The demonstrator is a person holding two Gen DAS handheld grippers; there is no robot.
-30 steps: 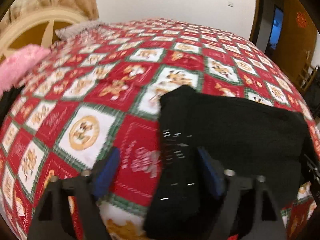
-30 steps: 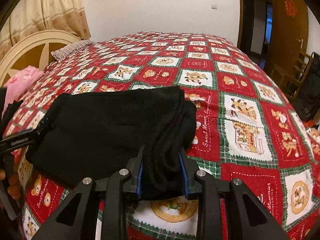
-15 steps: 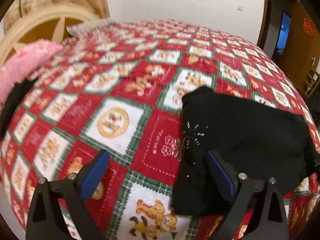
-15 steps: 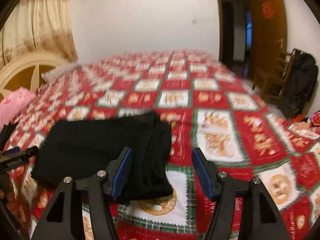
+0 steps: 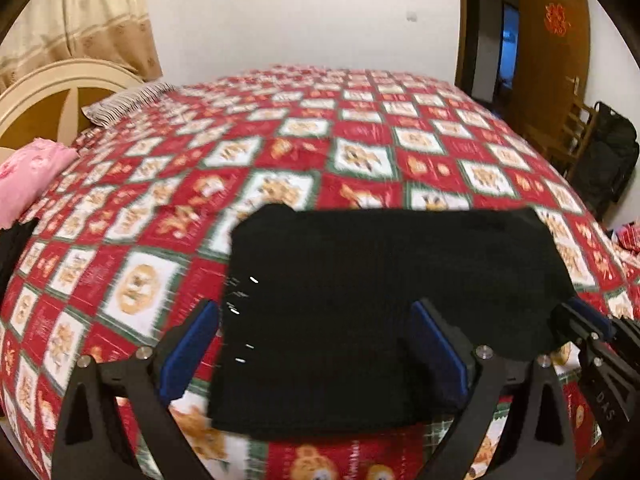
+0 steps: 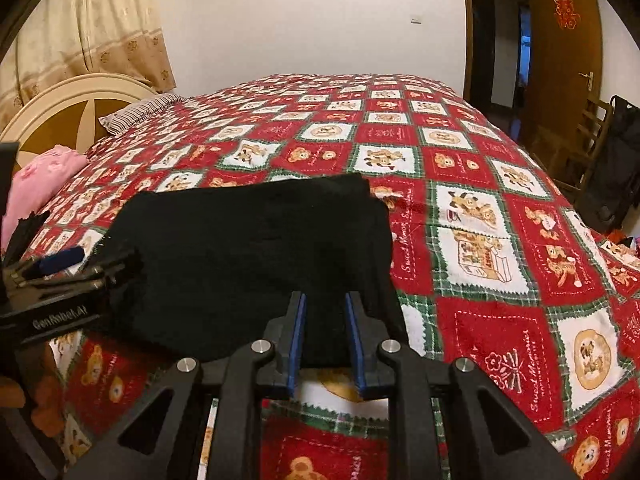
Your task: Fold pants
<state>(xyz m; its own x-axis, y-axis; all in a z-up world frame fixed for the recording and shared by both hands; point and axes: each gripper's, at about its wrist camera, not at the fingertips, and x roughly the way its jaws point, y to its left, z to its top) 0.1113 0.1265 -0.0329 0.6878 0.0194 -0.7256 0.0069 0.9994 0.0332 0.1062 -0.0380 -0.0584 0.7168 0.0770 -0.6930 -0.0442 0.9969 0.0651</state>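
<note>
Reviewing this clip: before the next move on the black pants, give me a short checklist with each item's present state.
1. Black pants lie folded in a compact rectangle on the bedspread: ok.
2. Left gripper is wide open, nothing pinched between its fingers: ok.
3. Right gripper is closing at the near edge of the pants; whether cloth is already pinched: cannot tell.
4. The grippers are apart, the left one at the pants' left edge in the right wrist view: ok.
5. Pink cloth lies clear of the pants, near the headboard: ok.
6. Fold edges line up evenly: cannot tell, the dark fabric hides the layers.
</note>
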